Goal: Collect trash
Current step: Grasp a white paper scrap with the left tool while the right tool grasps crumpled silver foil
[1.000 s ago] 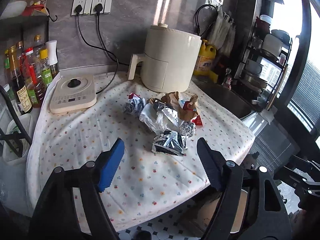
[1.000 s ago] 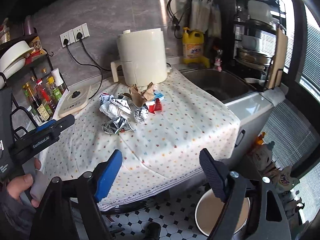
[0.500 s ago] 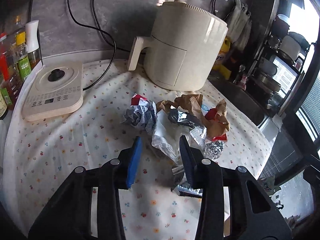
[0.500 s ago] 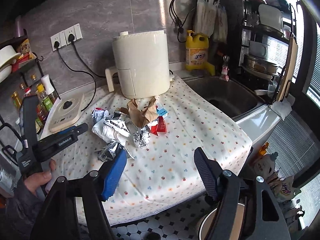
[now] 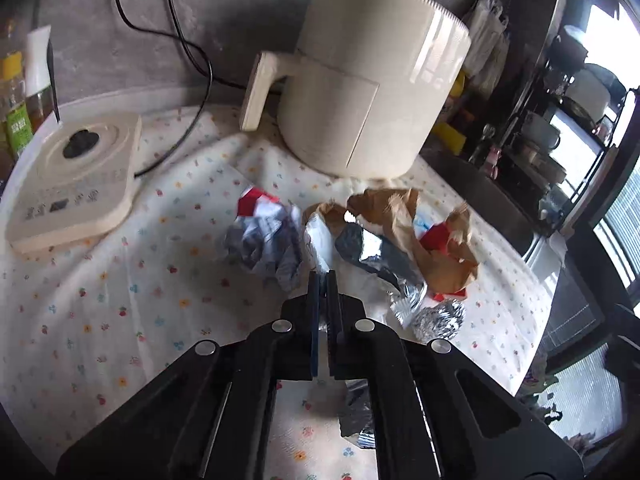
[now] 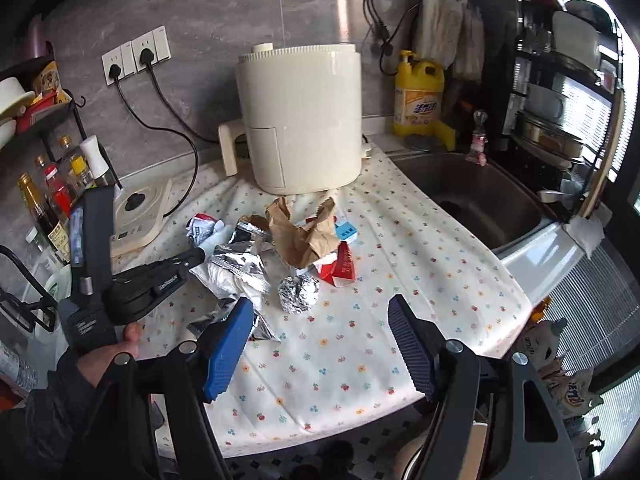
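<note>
**Trash heap pinched at its near edge**

Trash lies heaped on the dotted tablecloth, just in front of the air fryer. Brown paper bag sits at the back, white crumpled plastic wrapper in the middle, foil ball nearest. The left gripper is clamped on the wrapper's edge; lifting slowly should avoid tearing. The right gripper hangs spread wide, holding nothing.

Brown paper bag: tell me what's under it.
Under the crumpled brown paper bag a red carton and a blue-white packet stick out; whatever else lies beneath is covered.
</note>
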Motion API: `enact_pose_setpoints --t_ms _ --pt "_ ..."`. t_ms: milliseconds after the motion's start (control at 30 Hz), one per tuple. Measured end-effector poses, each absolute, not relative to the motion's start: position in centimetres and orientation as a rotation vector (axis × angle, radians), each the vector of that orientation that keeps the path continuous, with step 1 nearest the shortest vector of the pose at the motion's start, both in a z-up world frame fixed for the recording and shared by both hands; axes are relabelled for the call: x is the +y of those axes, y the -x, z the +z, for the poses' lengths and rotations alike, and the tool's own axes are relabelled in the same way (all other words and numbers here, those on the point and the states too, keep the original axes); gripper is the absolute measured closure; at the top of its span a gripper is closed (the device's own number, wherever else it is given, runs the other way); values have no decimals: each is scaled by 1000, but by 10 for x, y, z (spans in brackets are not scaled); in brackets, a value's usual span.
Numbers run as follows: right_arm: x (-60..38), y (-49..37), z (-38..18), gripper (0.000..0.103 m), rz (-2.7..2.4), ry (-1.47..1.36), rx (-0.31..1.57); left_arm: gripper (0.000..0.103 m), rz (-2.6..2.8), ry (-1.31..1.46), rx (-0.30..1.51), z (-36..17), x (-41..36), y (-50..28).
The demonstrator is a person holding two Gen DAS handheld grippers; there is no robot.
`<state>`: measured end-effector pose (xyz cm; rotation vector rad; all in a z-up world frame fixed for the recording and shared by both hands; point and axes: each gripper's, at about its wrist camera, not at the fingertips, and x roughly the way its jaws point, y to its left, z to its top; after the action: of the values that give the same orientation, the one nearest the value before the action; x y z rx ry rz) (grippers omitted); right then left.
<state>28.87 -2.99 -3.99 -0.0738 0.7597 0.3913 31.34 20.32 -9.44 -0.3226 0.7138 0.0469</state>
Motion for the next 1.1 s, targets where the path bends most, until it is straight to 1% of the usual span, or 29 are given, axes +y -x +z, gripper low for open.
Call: enact_pose_setpoints --t_ms 267,367,600,833,867,900,967,1000,1033,1100 --pt "18 -324 -49 34 535 102 771 99 149 335 602 -56 234 -286" --pt "36 -337 -59 35 574 118 804 99 201 344 588 -49 249 -279" --pt "63 -360 -86 37 619 148 862 99 317 374 595 -48 275 -256" --pt "72 -373 -111 36 624 178 920 99 335 353 614 -48 276 -249" --pt "74 -374 -114 44 631 184 931 99 334 352 612 -48 275 -249" --pt "76 -376 -117 66 647 184 953 99 333 351 609 -46 275 -249" --pt "76 -376 -116 77 670 174 954 99 332 346 602 -44 275 -248" --pt "76 -373 -111 88 673 178 935 99 328 344 599 -42 274 -248" --pt "75 -372 -107 89 674 183 924 99 322 342 595 -41 273 -248" --pt "71 -370 -100 96 669 166 904 99 307 334 589 -38 270 -246"
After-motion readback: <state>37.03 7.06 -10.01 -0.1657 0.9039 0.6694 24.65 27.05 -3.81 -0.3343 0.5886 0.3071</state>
